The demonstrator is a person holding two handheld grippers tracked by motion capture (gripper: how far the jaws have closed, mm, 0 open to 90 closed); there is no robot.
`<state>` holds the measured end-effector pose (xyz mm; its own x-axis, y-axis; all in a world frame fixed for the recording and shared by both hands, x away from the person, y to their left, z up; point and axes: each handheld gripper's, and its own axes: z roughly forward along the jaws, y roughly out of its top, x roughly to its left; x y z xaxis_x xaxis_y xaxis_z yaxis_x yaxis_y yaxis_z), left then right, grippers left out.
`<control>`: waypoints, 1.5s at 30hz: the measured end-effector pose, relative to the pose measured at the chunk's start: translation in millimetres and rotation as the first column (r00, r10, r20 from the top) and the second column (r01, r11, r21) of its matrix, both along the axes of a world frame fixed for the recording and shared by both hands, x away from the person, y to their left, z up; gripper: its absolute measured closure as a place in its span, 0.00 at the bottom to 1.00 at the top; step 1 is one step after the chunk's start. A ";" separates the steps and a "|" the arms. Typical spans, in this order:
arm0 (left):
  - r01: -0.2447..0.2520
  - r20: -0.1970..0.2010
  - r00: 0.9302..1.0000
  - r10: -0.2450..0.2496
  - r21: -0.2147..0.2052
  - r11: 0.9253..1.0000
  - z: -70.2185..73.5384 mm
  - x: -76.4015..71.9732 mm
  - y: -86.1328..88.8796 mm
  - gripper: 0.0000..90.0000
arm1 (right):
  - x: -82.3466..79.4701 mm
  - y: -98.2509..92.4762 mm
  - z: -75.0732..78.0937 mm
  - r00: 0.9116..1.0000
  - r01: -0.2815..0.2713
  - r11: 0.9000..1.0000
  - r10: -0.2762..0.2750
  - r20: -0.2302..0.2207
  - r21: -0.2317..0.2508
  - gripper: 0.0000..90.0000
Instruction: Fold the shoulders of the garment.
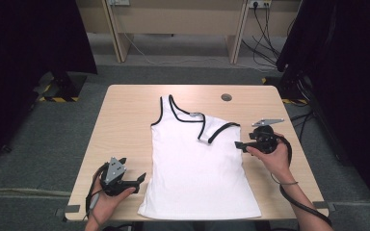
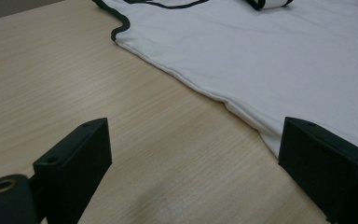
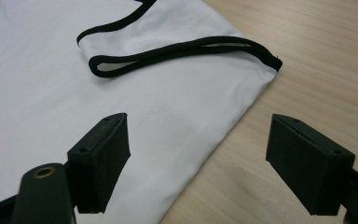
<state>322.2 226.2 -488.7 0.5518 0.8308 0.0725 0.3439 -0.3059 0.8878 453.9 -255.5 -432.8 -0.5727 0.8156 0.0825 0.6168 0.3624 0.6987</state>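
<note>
A white tank top (image 1: 197,168) with black trim lies flat on the wooden table (image 1: 125,110); its right shoulder strap (image 1: 217,132) is folded down onto the chest. My left gripper (image 1: 142,179) hovers open beside the shirt's lower left edge, with the side seam (image 2: 205,91) running just beyond its jaws. Beside the shirt's right armhole is my right gripper (image 1: 238,144), open and holding nothing. From the right gripper view, the folded strap (image 3: 177,49) lies beyond the jaws and the shirt's right edge (image 3: 223,130) passes between them.
A grey round cable port (image 1: 226,97) sits in the table's far right part. Desk legs and cables stand on the floor behind the table. Bare wood lies on both sides of the shirt.
</note>
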 end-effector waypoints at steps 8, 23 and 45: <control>0.001 0.001 1.000 -0.001 0.002 1.000 0.1 -0.1 0.3 0.10 | -15.9 -6.4 -1.4 1.000 0.003 1.000 -0.003 0.009 0.005 0.24; -0.008 -0.001 1.000 0.008 -0.009 1.000 0.2 0.2 1.6 0.10 | -48.9 -22.9 -13.1 0.999 0.026 0.999 -0.027 0.042 0.019 0.24; -0.011 -0.001 1.000 0.011 -0.006 1.000 0.2 0.2 1.3 0.10 | -88.7 -51.3 -38.6 0.994 0.099 0.994 -0.102 0.045 0.051 0.23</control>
